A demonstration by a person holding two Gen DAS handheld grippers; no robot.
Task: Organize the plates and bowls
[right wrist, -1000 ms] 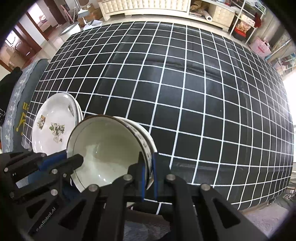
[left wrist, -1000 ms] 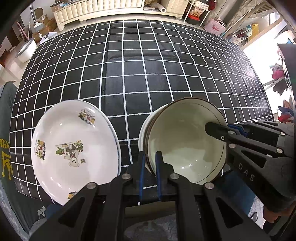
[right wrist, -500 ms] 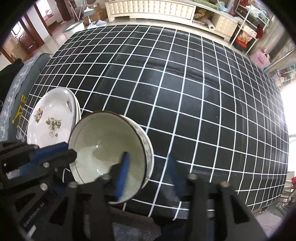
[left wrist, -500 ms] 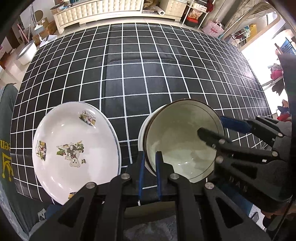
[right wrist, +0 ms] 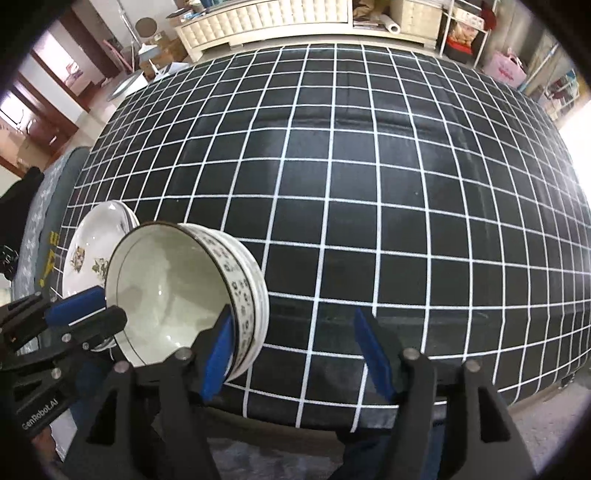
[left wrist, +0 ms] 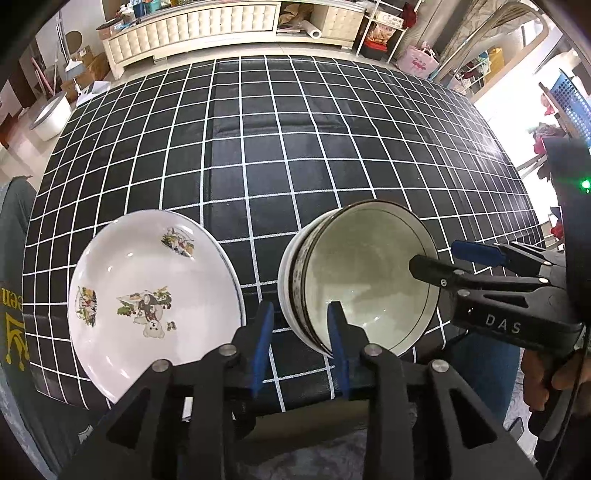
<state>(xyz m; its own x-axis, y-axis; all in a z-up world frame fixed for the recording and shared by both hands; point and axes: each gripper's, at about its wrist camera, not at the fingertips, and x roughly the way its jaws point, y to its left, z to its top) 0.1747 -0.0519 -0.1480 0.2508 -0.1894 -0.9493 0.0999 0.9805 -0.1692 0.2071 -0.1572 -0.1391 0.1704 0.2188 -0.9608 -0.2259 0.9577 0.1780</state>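
A stack of patterned bowls [left wrist: 365, 273] stands near the table's front edge, beside a stack of white plates [left wrist: 147, 295] with cartoon prints on its left. My left gripper [left wrist: 299, 325] is open, its jaws astride the bowl stack's near left rim without clamping it. My right gripper [right wrist: 295, 343] is open; its left finger stands inside the bowl's near right rim and its right finger is out over the cloth. The bowls [right wrist: 184, 291] and plates [right wrist: 92, 251] also show in the right wrist view.
The table [left wrist: 295, 147] has a black cloth with a white grid. A dark chair [right wrist: 44, 206] stands at the table's left side. Cabinets and shelves [left wrist: 221, 22] line the far wall.
Both grippers have opened and let go of the bowl rim. The right one opened first, the left one in the last half second. The bowl stack now rests on the table.
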